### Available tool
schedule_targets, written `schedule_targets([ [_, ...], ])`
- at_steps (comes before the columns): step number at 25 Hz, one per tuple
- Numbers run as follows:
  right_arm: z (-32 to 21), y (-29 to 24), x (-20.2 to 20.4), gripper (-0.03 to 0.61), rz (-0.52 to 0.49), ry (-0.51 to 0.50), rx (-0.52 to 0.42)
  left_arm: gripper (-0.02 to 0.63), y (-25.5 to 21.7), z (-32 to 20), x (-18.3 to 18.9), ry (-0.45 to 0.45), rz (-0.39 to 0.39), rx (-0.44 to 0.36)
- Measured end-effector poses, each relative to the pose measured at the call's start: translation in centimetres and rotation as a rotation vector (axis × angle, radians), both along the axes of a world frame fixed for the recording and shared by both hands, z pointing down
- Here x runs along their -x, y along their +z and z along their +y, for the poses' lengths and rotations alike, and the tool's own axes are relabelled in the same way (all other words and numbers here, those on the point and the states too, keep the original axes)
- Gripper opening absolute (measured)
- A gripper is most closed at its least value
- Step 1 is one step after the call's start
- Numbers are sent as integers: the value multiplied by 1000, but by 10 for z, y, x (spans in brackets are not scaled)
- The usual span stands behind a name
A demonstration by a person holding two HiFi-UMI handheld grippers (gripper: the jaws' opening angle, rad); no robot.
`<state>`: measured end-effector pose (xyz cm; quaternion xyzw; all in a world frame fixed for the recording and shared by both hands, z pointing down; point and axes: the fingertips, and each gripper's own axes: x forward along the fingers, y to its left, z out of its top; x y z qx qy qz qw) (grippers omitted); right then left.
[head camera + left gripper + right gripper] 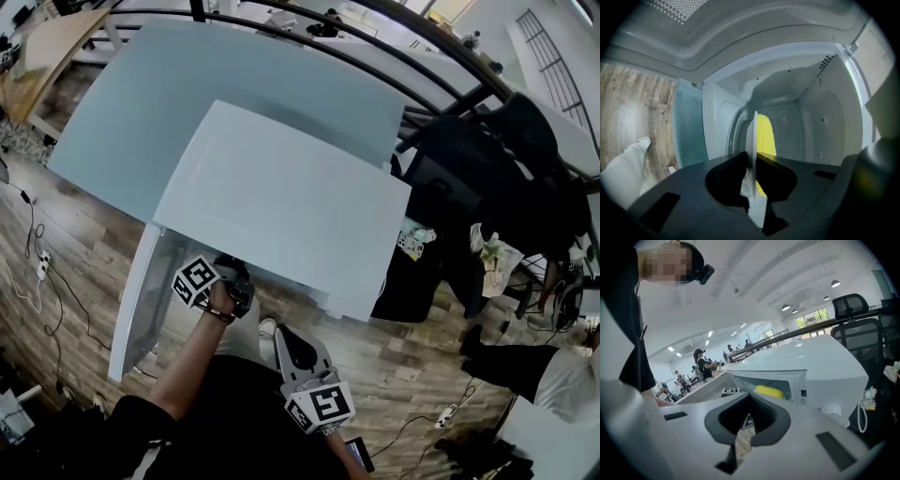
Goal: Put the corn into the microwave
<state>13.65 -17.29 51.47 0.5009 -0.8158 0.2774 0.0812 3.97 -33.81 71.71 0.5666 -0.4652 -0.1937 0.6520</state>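
My left gripper (236,277) reaches into the open microwave (281,197). Its jaws are clamped on the rim of a white plate (751,140), which I see edge-on between them in the left gripper view. The corn (765,136) lies against the plate's face, yellow, on the right of that edge, and both are already inside the white cavity (I cannot tell whether the plate touches the cavity floor). The door (131,300) hangs swung wide to the left of my arm, past the edge of the tabletop (122,122) that carries the microwave.

My right gripper (289,342) hangs back near my body, over the wooden floor (412,366) and well apart from the microwave's front. Its jaws are all but together with nothing between them; only a sliver of floor shows through. From the right gripper view the corn (769,391) shows as a yellow patch in the microwave's opening.
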Motion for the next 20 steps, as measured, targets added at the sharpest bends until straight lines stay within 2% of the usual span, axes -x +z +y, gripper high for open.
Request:
schedule_targets([
  [6, -1, 0, 0, 8, 2, 3, 1, 35, -1, -4, -2, 1, -53, 22],
  [9, -1, 0, 1, 8, -1, 0, 3, 40, -4, -5, -5, 33, -114, 10],
  [17, 2, 4, -1, 8, -7, 13, 11, 76, -7, -1, -11, 138, -216, -25],
  [20, 1, 5, -2, 8, -7, 16, 11, 112, -9, 2, -13, 184, -259, -37],
])
